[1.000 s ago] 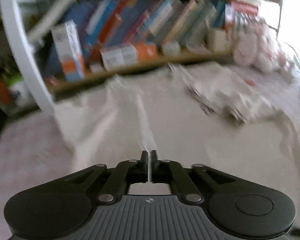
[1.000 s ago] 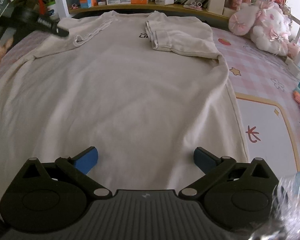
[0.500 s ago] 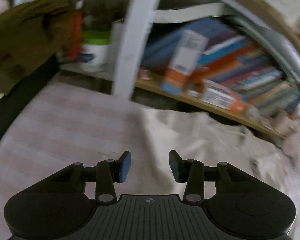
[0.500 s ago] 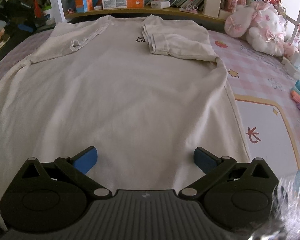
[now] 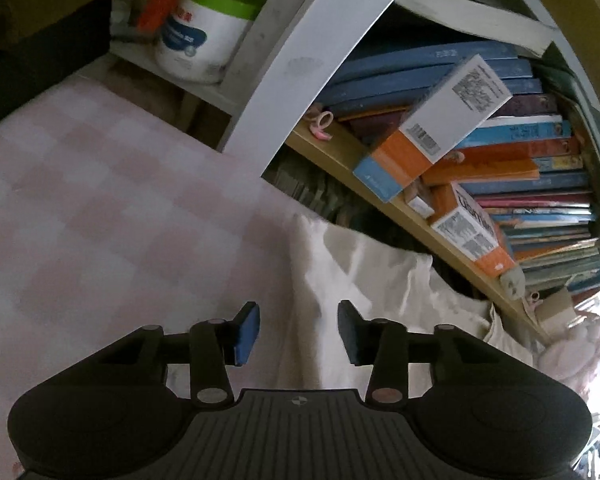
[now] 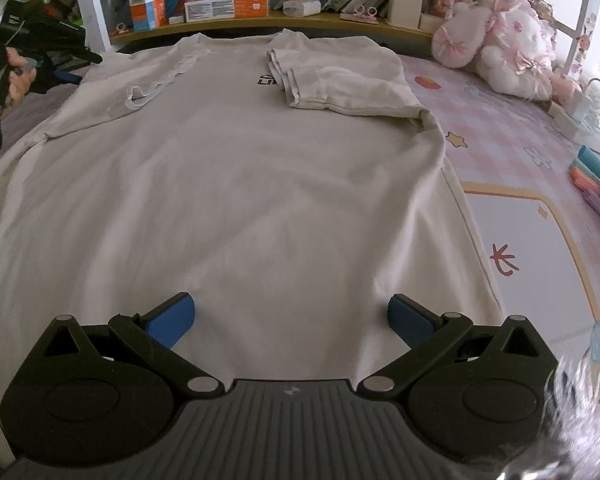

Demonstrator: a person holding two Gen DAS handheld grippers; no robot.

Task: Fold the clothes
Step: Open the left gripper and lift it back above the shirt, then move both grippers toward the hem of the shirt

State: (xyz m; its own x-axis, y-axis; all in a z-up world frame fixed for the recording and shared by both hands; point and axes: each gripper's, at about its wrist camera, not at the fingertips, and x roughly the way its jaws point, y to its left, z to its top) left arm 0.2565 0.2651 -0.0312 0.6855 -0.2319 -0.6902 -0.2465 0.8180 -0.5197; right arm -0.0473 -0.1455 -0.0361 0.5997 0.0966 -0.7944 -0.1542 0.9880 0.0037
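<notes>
Cream T-shirt (image 6: 236, 184) lay flat ahead of your right gripper (image 6: 290, 318), long axis running away from it toward the bookshelf (image 6: 260, 20); soft matte knit, one sleeve folded in. Right jaws wide, empty. Your left gripper (image 5: 298, 330) was nearer the unfolded sleeve (image 5: 340, 264), just closing partway, holding nothing

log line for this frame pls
stage: sleeve folds | shirt: flat on bed, one sleeve folded in | left gripper: open, empty, closing slightly | right gripper: open, over hem
</notes>
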